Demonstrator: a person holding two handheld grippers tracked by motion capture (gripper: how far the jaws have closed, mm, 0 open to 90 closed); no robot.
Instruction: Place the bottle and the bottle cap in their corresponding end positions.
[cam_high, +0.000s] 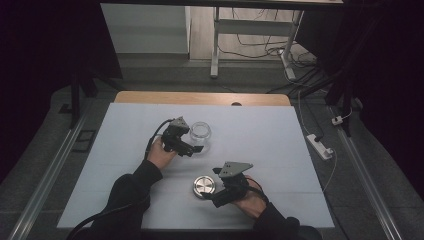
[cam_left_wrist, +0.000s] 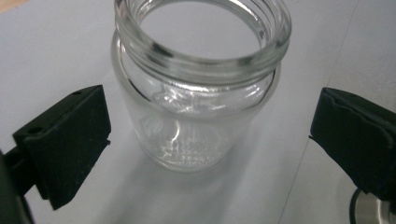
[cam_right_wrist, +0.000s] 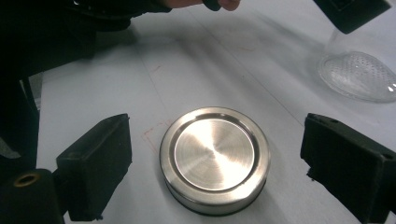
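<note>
A clear glass jar (cam_high: 200, 134) stands upright and lidless near the middle of the desk (cam_high: 280, 150), a little toward its far edge. Its round metal lid (cam_high: 204, 185) lies flat on the white sheet, nearer the near edge and well apart from the jar.

The left gripper (cam_high: 196, 148) is held beside the jar, and in the left gripper view the jar (cam_left_wrist: 198, 84) stands squarely between the two black jaws, which are spread wide and touch nothing (a clear gap shows on each side of the glass). The jar's long axis runs straight up, across the line along which the jaws would close.

The right gripper (cam_high: 214, 196) sits just at the lid's near right. In the right gripper view the lid (cam_right_wrist: 215, 156) lies centred between the jaws, which are also wide apart and grasp nothing; its flat face points up.

Each hand is nearest its own thing: left to the jar, right to the lid. Likely each need only close, then the lid must travel away from the near edge, up and over the jar's open mouth.
</note>
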